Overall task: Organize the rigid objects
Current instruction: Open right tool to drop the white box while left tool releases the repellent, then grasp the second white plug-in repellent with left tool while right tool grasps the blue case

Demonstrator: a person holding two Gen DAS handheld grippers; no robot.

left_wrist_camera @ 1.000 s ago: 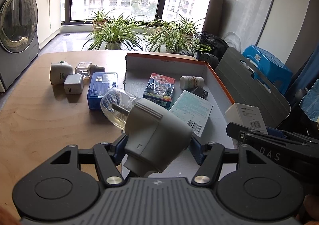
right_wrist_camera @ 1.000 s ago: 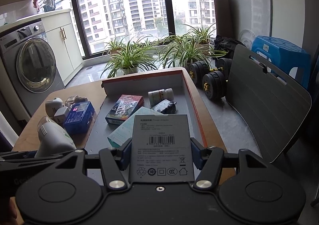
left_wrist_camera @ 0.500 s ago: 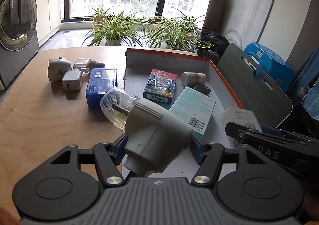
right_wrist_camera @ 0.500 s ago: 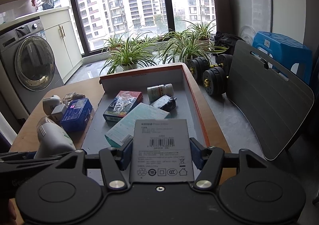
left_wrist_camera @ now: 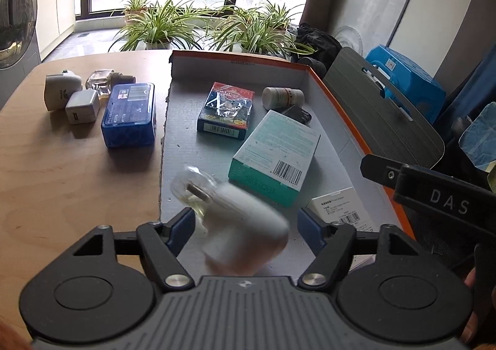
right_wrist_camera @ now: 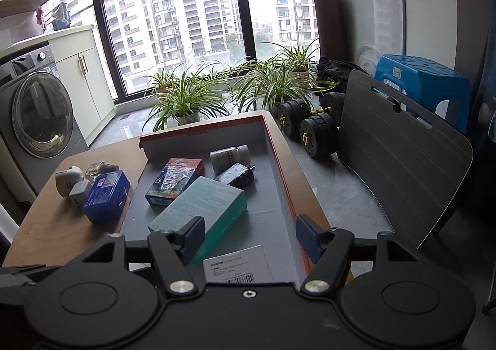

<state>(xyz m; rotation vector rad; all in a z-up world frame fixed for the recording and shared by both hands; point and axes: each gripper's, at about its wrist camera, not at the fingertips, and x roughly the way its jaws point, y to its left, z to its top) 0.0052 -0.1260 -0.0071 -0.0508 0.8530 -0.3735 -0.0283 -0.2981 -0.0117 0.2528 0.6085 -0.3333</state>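
The grey plug adapter (left_wrist_camera: 245, 226), motion-blurred, is sitting loose between the opening jaws of the left gripper (left_wrist_camera: 246, 226), over the orange-edged box (left_wrist_camera: 341, 108). The white carton (right_wrist_camera: 237, 264), reading "Power Adapter", is lying in that box between the right gripper (right_wrist_camera: 249, 240) jaws, which are opening too, marked "DAS". A blue case (left_wrist_camera: 128, 114) is resting on the bench (left_wrist_camera: 62, 170).

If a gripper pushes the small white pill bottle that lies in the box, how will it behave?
The white pill bottle lies on its side on the flat floor of the box, so it would probably roll. It looks small and plastic, likely light. The dark item close beside it might stop it.
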